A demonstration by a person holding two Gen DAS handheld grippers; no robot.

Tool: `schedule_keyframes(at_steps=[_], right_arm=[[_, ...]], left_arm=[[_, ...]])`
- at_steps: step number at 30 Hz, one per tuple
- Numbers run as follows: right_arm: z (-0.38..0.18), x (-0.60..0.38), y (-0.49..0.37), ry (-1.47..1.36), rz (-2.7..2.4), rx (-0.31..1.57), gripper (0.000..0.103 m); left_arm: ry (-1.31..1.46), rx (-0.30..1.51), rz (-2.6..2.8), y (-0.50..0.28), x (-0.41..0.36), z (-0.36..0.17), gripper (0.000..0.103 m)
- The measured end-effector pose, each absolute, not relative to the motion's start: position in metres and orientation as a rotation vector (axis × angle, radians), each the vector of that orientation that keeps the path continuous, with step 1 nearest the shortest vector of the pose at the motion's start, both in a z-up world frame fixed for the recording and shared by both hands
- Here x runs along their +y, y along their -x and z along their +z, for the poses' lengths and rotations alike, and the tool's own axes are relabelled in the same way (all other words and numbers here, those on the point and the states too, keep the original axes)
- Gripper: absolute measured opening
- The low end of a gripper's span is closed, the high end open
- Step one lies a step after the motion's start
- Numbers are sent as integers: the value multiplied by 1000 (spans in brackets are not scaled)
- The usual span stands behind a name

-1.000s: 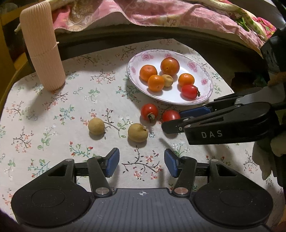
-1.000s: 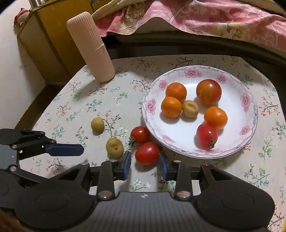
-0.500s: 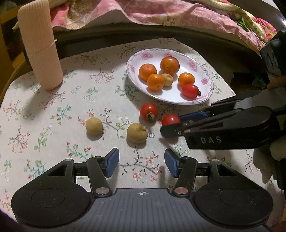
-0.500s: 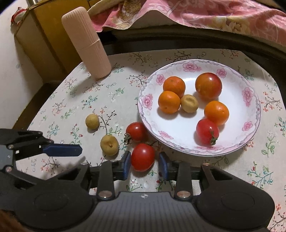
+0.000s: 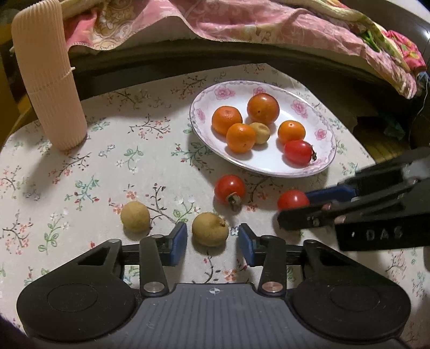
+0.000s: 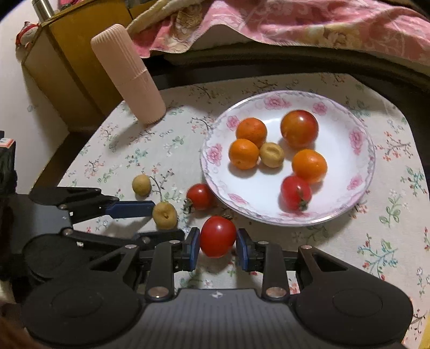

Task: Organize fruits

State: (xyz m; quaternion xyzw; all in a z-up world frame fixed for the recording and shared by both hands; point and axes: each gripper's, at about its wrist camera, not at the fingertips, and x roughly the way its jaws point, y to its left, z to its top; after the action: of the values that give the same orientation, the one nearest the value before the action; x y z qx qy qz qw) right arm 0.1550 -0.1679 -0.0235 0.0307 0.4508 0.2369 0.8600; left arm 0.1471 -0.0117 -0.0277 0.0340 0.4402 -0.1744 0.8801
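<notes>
A flowered white plate (image 5: 326, 131) (image 6: 360, 188) holds several oranges, a tan longan and a red tomato. On the cloth lie two tan longans (image 5: 135, 216) (image 5: 210, 229) and a red tomato with a stem (image 5: 229, 188) (image 6: 200, 196). My left gripper (image 5: 212, 239) is open, its blue pads on either side of the nearer longan (image 6: 164, 211), apart from it. My right gripper (image 6: 218, 243) is shut on another red tomato (image 6: 217, 236) (image 5: 293, 200), just in front of the plate.
A ribbed pink cylinder (image 5: 47, 77) (image 6: 129, 75) stands at the table's back left. A dark rail and a pink patterned blanket (image 5: 242, 18) run behind the table. A yellow cabinet (image 6: 67, 59) stands left of the table.
My left gripper moved forward until its pads flank the nearer longan. My right gripper closed onto the red tomato.
</notes>
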Motion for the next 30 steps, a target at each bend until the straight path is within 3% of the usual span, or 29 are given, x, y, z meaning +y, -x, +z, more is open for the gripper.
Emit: schedule_keyframes(at_steps=[5,30], right_arm=[[-29,-167,-154,-57,498,973,32],[-30,-151,-132,67,572,999,32]], left_arm=[[-79,921,-359,-147,-15,-26,37],[-204,979,-412,-97,1,-21,42]])
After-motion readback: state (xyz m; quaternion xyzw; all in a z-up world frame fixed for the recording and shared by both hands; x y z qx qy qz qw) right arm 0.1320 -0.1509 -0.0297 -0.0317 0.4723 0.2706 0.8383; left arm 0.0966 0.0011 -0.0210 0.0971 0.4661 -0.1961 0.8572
